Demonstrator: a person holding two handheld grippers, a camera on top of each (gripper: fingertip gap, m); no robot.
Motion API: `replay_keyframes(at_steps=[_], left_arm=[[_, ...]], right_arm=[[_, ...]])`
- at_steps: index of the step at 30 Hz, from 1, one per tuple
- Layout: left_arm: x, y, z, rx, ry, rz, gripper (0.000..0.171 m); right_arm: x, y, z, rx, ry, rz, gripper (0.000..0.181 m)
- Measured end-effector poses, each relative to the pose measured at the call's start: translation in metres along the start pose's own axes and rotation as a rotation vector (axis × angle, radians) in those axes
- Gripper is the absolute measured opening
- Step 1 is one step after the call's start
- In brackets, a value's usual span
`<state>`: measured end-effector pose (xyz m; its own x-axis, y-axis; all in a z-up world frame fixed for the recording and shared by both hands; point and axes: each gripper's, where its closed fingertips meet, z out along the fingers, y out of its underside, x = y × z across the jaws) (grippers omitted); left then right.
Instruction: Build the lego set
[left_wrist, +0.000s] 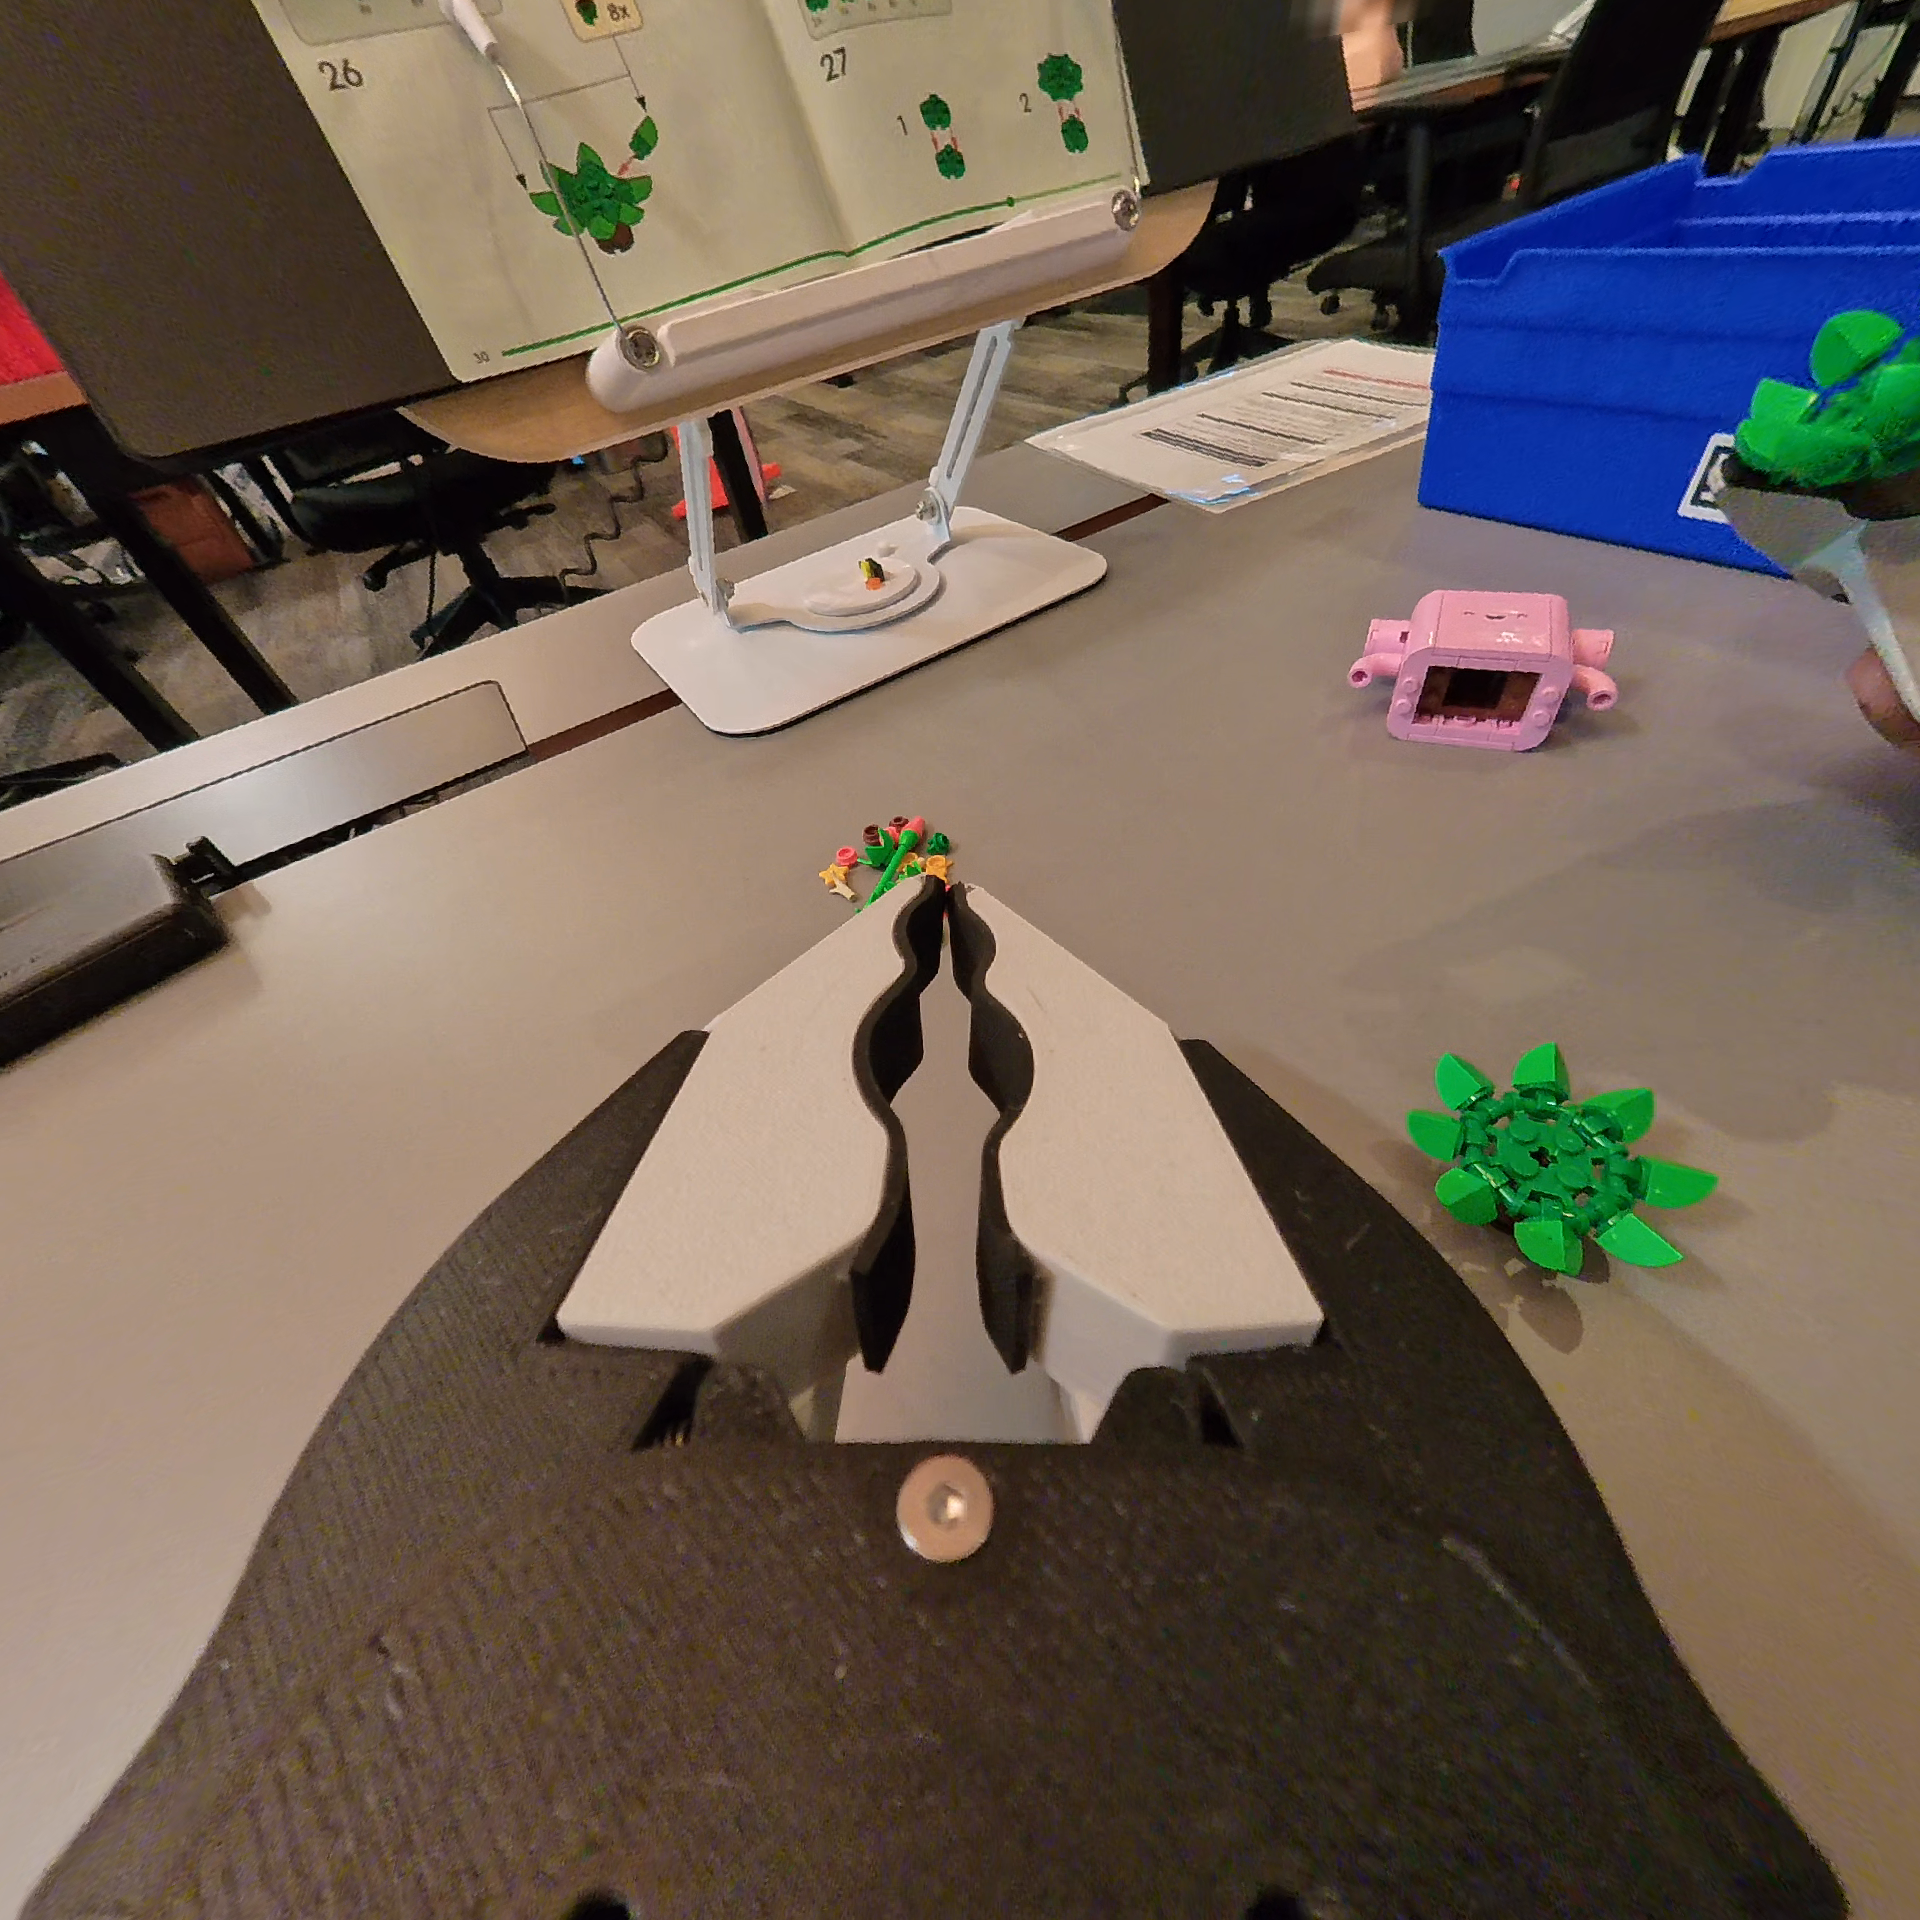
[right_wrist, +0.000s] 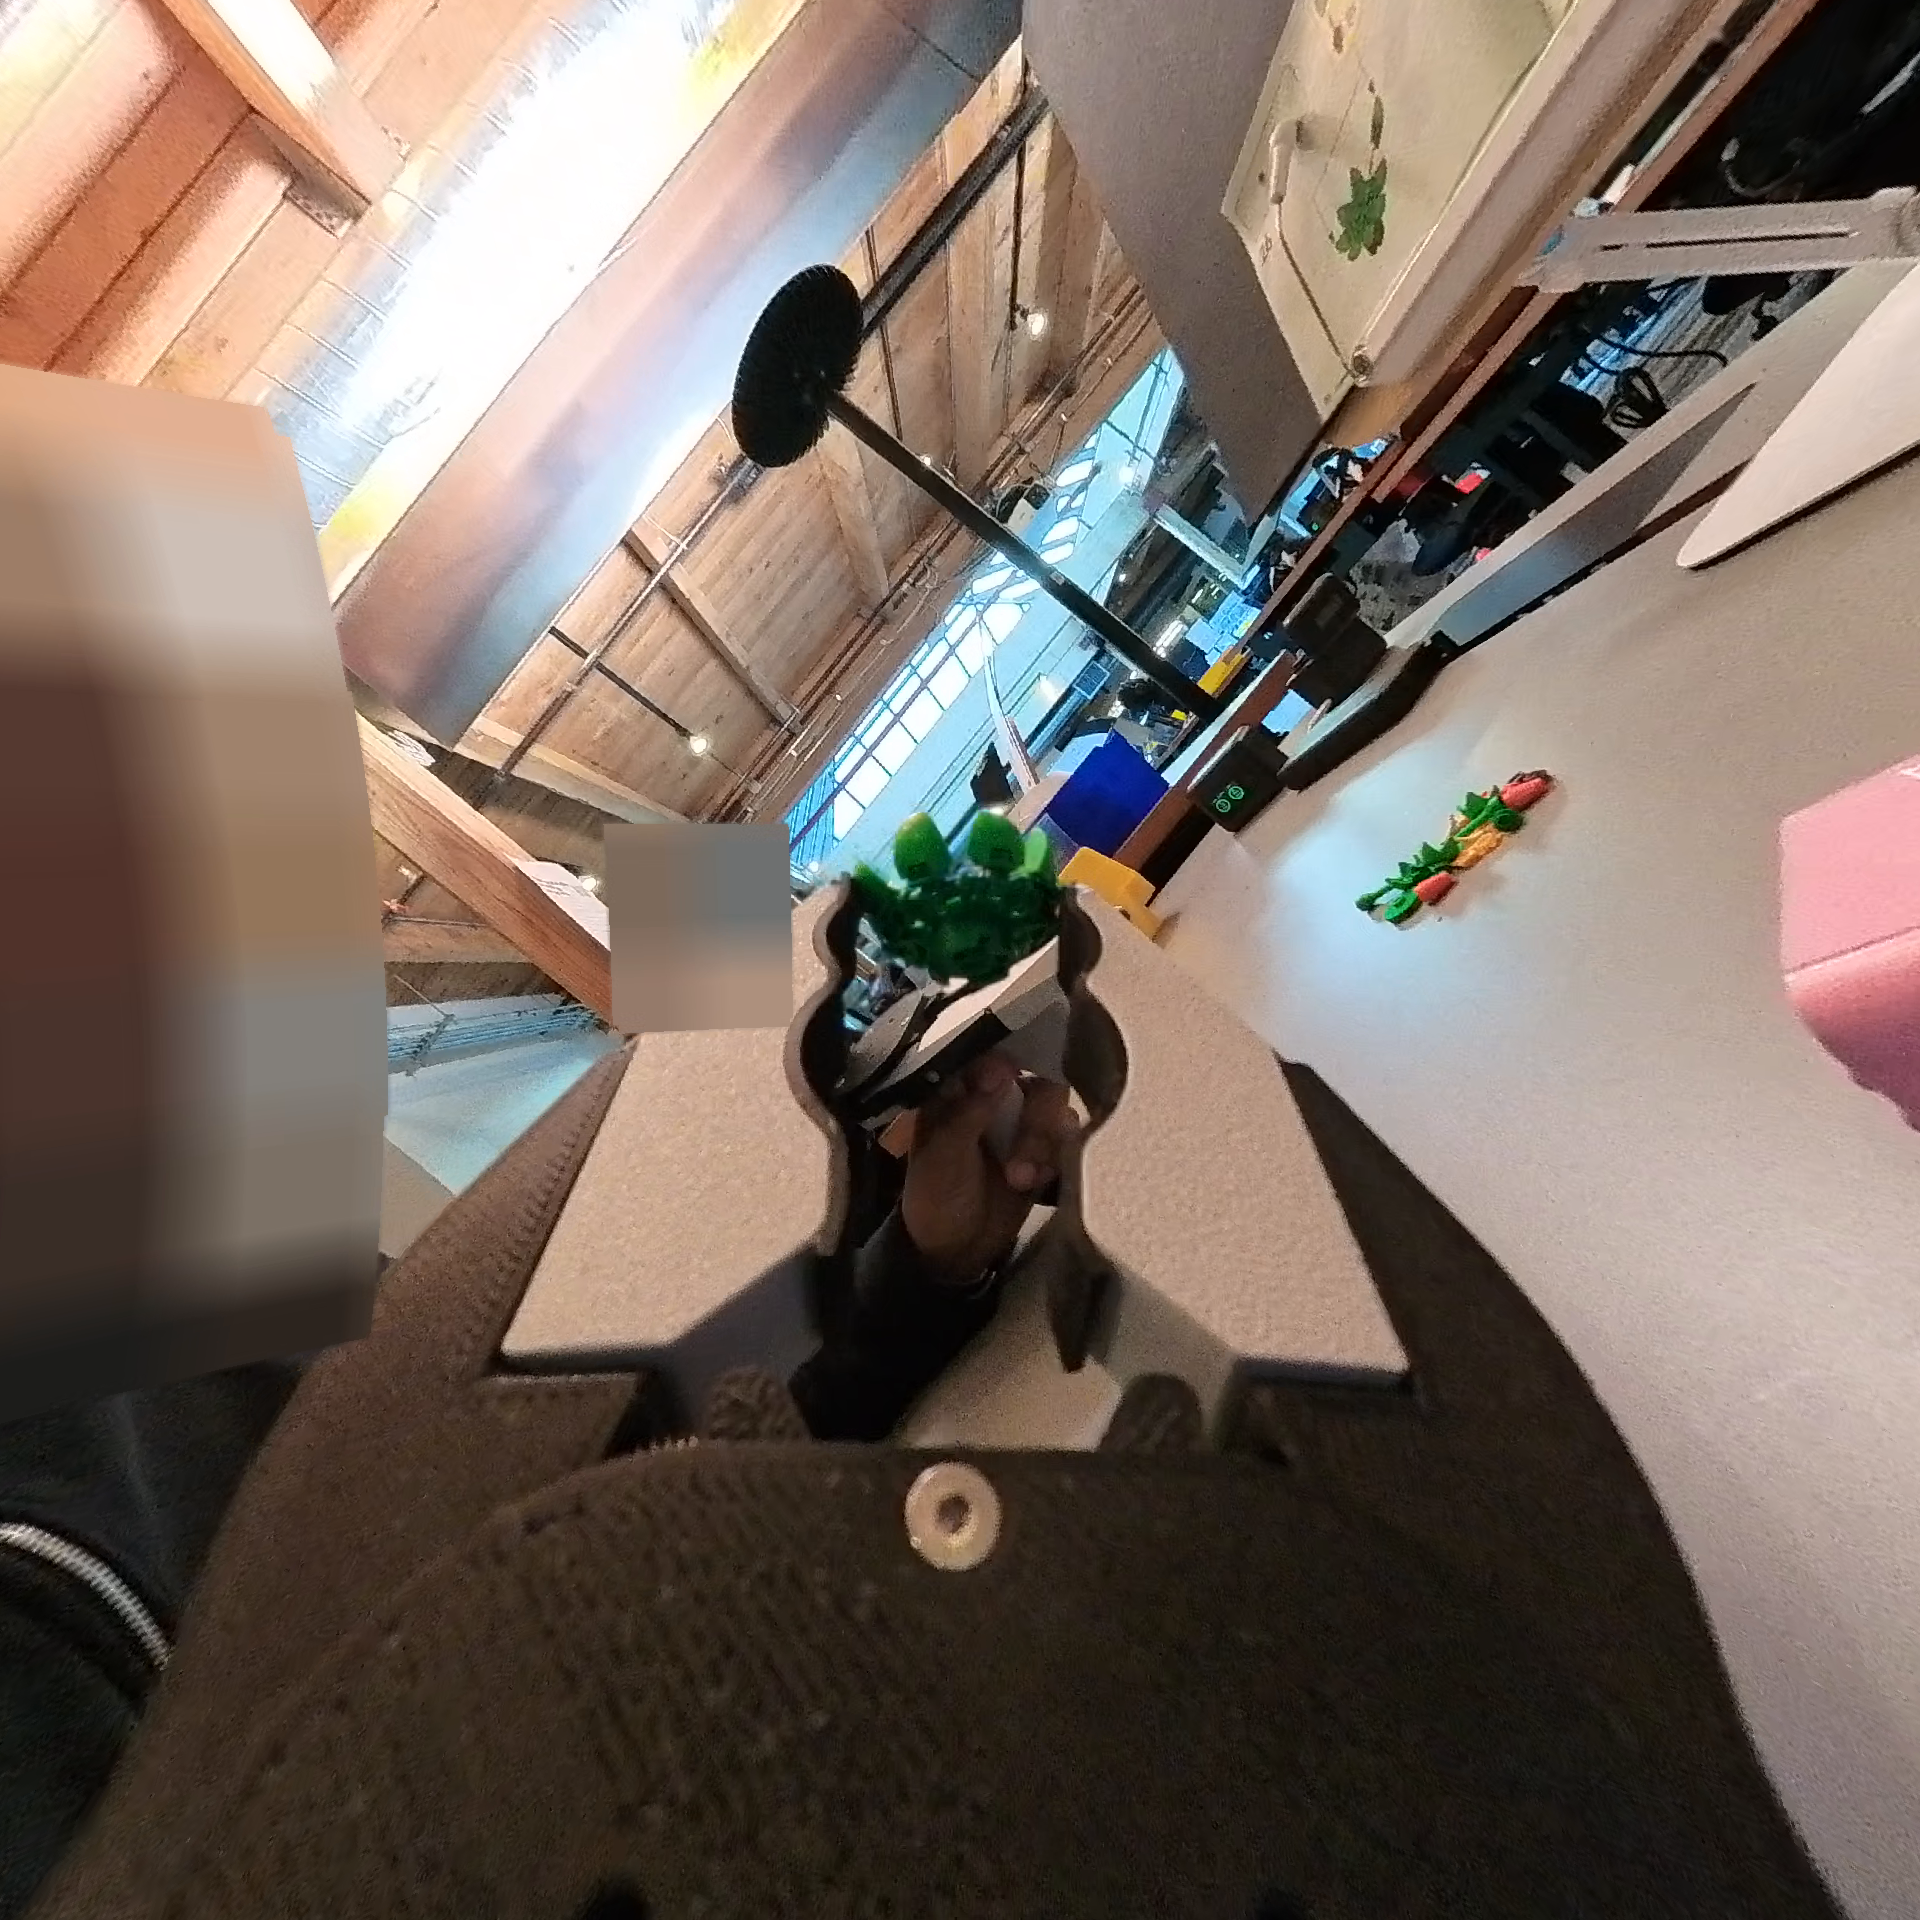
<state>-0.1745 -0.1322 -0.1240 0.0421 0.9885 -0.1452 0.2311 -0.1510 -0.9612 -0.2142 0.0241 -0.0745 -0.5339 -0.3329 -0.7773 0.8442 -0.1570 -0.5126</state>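
Two grippers: our left gripper (left_wrist: 940, 894) pressed together, empty, near loose bits (left_wrist: 888, 857). Our right gripper (right_wrist: 956, 935) pinches green plant top (right_wrist: 961, 914), raised far right; flat green rosette (left_wrist: 1558, 1158) lies right of left gripper.

A grey bench (left_wrist: 520, 1039) fills the foreground. Past its far edge lie a patterned carpet floor (left_wrist: 312, 613) and black office chairs (left_wrist: 457, 520). Overhead, wooden ceiling beams (right_wrist: 499, 862) run beside a bright skylight (right_wrist: 499, 239); tall windows (right_wrist: 914, 686) glow blue in the distance.
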Motion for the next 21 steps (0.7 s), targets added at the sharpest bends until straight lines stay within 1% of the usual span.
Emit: replay_keyframes(at_steps=[4, 11, 16, 17, 21], left_arm=[[0.000, 0.000, 0.000, 0.000, 0.001, -0.002, 0.000], [0.000, 0.000, 0.000, 0.000, 0.003, -0.001, 0.000], [0.001, 0.000, 0.000, 0.000, 0.009, 0.000, 0.000], [0.002, 0.000, 0.000, 0.002, 0.018, 0.003, 0.001], [0.018, -0.003, -0.003, 0.027, 0.119, 0.039, 0.018]], right_arm=[[0.000, 0.004, 0.002, -0.016, 0.002, 0.000, 0.036], [0.002, -0.002, -0.002, 0.023, -0.022, 0.061, 0.036], [0.002, 0.005, 0.001, -0.017, -0.008, 0.038, 0.037], [0.002, 0.007, 0.002, -0.028, -0.006, 0.038, 0.037], [0.001, 0.018, 0.007, -0.079, -0.031, 0.068, 0.037]])
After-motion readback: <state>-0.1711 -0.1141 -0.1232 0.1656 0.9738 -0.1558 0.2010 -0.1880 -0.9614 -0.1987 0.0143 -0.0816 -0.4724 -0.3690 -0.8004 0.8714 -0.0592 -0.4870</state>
